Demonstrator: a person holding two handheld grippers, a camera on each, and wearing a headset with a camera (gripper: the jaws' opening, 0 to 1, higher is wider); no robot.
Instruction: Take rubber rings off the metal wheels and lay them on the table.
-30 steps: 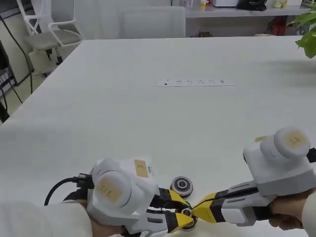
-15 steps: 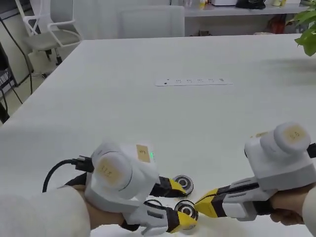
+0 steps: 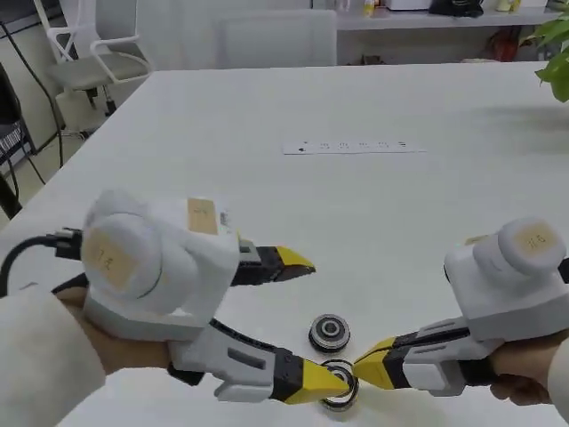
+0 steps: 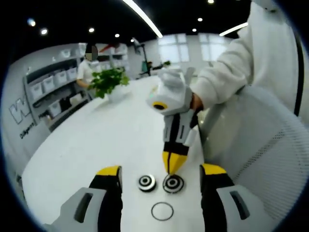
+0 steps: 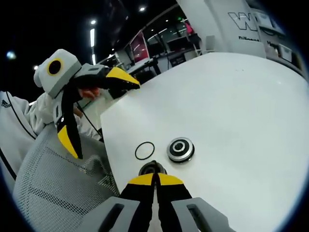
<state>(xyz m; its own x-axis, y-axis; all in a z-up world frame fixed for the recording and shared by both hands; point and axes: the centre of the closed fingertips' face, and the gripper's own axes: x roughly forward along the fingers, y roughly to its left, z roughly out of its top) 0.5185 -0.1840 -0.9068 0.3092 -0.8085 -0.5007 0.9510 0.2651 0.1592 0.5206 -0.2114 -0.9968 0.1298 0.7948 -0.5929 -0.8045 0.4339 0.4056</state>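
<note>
The left gripper (image 3: 316,324) is lifted off the white table (image 3: 400,222) with its jaws spread wide and holding nothing. In the head view its lower jaw covers part of the nearer metal wheel (image 3: 340,393). The right gripper (image 3: 360,366) has its yellow tips pressed together and sits right at that wheel. From its own view the tips hide the wheel's near edge, so I cannot tell whether they pinch anything or only touch it.

The second wheel (image 3: 330,332) lies just beside the first, flat on the table, with a dark band around its rim. A loose rubber ring (image 4: 162,211) lies flat on the table close to both wheels and apart from them. In the left gripper view it sits between that gripper's open jaws.

Farther up the table is a flat white strip with small marks (image 3: 354,147), possibly a power strip. A leafy plant (image 3: 556,62) stands at the right edge, and an office chair (image 3: 89,53) stands off the far left corner.
</note>
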